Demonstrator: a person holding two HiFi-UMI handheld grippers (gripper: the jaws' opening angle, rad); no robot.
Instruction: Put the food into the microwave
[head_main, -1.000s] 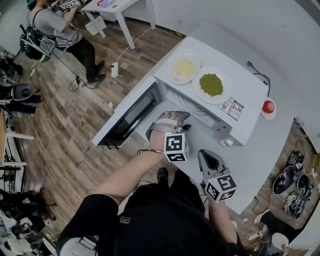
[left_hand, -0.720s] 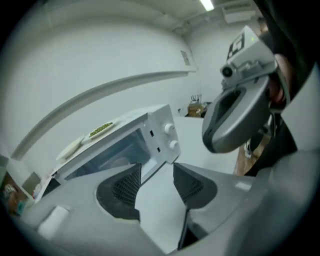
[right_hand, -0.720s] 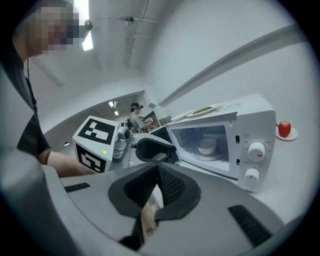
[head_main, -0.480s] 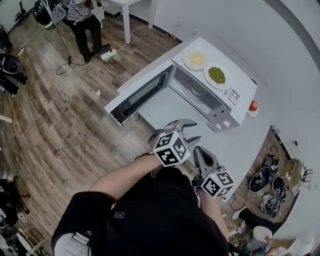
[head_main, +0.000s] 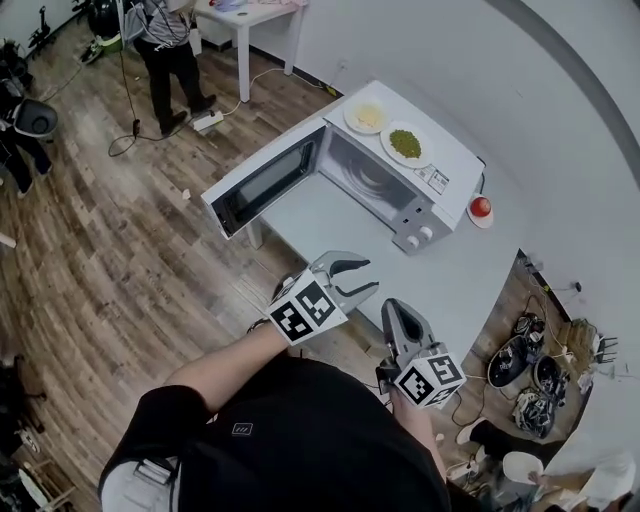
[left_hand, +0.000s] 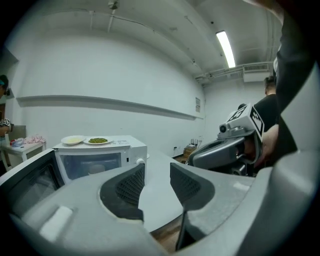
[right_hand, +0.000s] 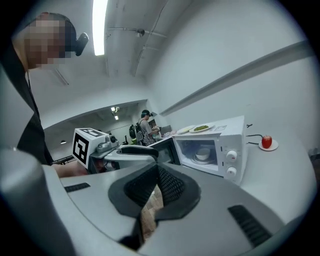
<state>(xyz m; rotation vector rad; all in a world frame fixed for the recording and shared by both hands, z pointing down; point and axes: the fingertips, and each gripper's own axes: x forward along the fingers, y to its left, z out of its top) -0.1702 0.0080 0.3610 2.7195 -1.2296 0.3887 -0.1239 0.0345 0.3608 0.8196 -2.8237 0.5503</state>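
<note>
The white microwave (head_main: 425, 205) stands on the white counter with its door (head_main: 262, 185) swung open to the left; a white dish shows inside (right_hand: 203, 154). On its roof sit a plate of yellow food (head_main: 367, 117) and a plate of green food (head_main: 404, 143). My left gripper (head_main: 362, 275) hovers in front of the counter, well short of the microwave. Its jaws (left_hand: 156, 172) are open and have just been closing, with nothing between them. My right gripper (head_main: 395, 308) is beside it, its pads together (right_hand: 157, 172) on nothing.
A red apple on a saucer (head_main: 481, 207) lies right of the microwave, by its power cord. A person (head_main: 165, 40) stands by a white table (head_main: 250, 15) at the far left. Pots and clutter (head_main: 530, 370) lie on the floor to the right.
Both grippers have drawn back from the microwave opening toward my body and risen. The left gripper has rolled and its jaws have narrowed. The microwave now looks farther away.
</note>
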